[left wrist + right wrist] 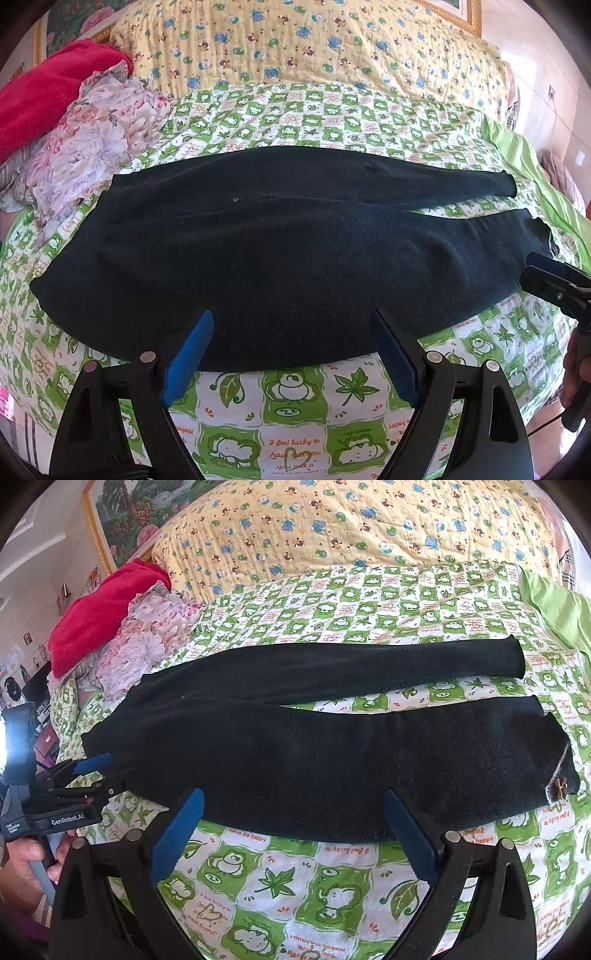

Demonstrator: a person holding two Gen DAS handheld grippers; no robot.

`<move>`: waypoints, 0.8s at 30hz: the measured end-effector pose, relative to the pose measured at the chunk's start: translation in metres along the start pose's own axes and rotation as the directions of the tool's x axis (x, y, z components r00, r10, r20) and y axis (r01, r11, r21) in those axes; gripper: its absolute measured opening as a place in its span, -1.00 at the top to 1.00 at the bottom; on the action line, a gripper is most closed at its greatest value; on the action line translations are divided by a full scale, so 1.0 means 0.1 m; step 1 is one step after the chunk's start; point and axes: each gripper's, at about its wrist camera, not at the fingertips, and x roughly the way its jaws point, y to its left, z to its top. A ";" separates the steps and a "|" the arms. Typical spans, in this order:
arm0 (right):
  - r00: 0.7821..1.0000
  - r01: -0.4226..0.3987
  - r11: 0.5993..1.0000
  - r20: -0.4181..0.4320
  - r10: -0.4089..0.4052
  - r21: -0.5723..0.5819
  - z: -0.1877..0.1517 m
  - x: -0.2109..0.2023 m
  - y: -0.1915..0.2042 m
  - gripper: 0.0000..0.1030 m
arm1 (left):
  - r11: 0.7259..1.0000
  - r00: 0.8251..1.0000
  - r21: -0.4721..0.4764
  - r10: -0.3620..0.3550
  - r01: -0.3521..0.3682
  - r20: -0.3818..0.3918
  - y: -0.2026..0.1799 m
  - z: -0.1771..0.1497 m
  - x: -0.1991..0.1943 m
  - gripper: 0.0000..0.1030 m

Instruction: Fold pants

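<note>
the black knitted fleecy pants (258, 251) lie flat across the green-and-white cartoon-print bed sheet (295, 406), legs apart. the left gripper (291, 354) and right gripper (291, 834) hover open, empty, at the near edge. soft, limp, light: best pinched at waistband and cuff.

Bed, green-and-white cartoon-print sheet (295, 398): black pants (258, 266) laid flat, legs apart; floral cloth (99, 147) and red cloth (48, 92) bunched together; yellow bear-print quilt (314, 44) behind.
</note>
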 end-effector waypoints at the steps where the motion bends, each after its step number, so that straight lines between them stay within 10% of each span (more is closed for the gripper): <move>1: 1.000 -0.002 1.000 0.000 0.002 0.000 0.00 0.00 -0.01 -0.90 | 1.000 1.000 0.001 0.000 0.000 0.001 -0.01 0.00 0.00 -0.69; 24: 1.000 -0.017 1.000 0.017 0.017 0.009 0.07 -0.07 -0.05 -0.90 | 1.000 1.000 0.011 -0.019 0.019 0.009 -0.04 0.02 -0.04 -0.69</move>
